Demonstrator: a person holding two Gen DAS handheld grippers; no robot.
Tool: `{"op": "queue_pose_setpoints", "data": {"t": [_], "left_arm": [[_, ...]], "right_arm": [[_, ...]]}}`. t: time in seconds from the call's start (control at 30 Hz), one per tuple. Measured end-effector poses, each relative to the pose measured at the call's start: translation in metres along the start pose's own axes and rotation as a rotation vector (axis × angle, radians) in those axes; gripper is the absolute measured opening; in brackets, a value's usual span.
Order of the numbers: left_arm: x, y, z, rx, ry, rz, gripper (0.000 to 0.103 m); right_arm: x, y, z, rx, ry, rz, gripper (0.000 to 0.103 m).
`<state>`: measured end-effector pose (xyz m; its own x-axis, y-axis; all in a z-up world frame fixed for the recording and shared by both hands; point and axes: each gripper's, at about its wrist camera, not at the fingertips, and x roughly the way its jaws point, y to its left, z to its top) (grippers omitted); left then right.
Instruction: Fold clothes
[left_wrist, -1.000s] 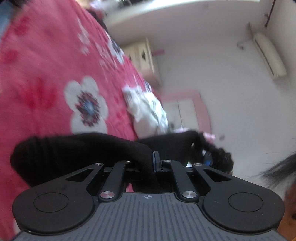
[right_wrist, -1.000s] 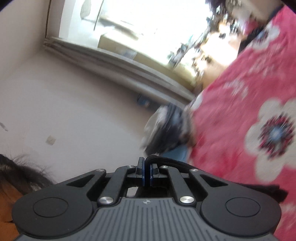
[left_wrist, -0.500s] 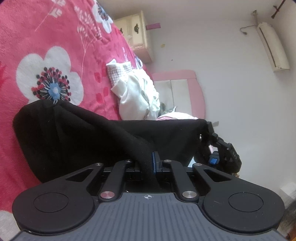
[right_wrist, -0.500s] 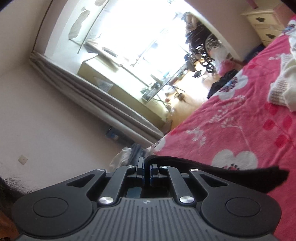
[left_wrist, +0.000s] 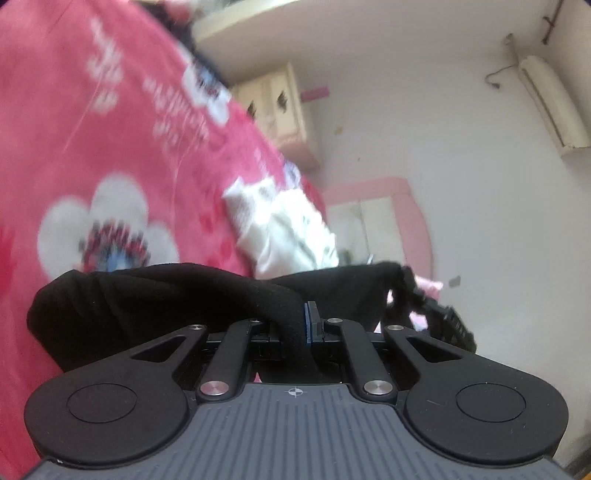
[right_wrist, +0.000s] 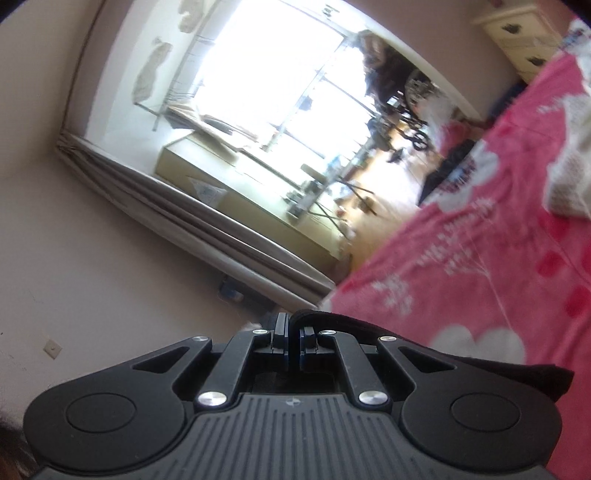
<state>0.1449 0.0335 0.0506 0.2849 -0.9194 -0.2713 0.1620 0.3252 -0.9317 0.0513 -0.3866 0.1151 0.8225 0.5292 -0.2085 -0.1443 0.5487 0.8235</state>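
I've got both pinched on the black garment (left_wrist: 155, 299): left hand-held gripper (left_wrist: 301, 325) & right hand-held gripper (right_wrist: 291, 334), stretched over pink floral bed (left_wrist: 92, 147); white clothes (left_wrist: 280, 229) nr far edge.

Both handheld grippers share one build: a grey ribbed housing with a small crosshair mark at its front edge, flanked by two round black discs. Black link arms run forward, pinned by silver screws, on the left gripper (left_wrist: 303, 325) and the right gripper (right_wrist: 292, 341) alike. Blue pads (left_wrist: 306, 321) line the inner faces of the black fingers.
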Motion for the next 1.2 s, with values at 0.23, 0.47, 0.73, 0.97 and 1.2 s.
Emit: {"op": "queue_pose_setpoints", "data": {"t": [0.23, 0.47, 0.73, 0.97, 1.2], "left_arm": [[-0.013, -0.019, -0.015, 0.163, -0.04, 0.0, 0.007], [-0.016, 0.078, -0.1, 0.147, 0.132, 0.284, 0.007], [-0.021, 0.147, -0.151, 0.099, 0.182, 0.408, 0.008], [-0.015, 0.141, -0.15, 0.189, 0.203, 0.438, 0.015], [-0.019, 0.142, -0.153, 0.213, 0.193, 0.448, 0.019]], "right_arm": [[-0.005, 0.005, -0.007, -0.042, -0.001, 0.093, 0.006], [-0.006, -0.085, -0.126, 0.037, 0.294, -0.073, 0.006], [-0.007, -0.17, -0.23, 0.208, 0.464, -0.283, 0.006], [-0.005, -0.167, -0.213, 0.18, 0.473, -0.304, 0.029], [-0.013, -0.184, -0.195, 0.278, 0.38, -0.308, 0.042]]}}
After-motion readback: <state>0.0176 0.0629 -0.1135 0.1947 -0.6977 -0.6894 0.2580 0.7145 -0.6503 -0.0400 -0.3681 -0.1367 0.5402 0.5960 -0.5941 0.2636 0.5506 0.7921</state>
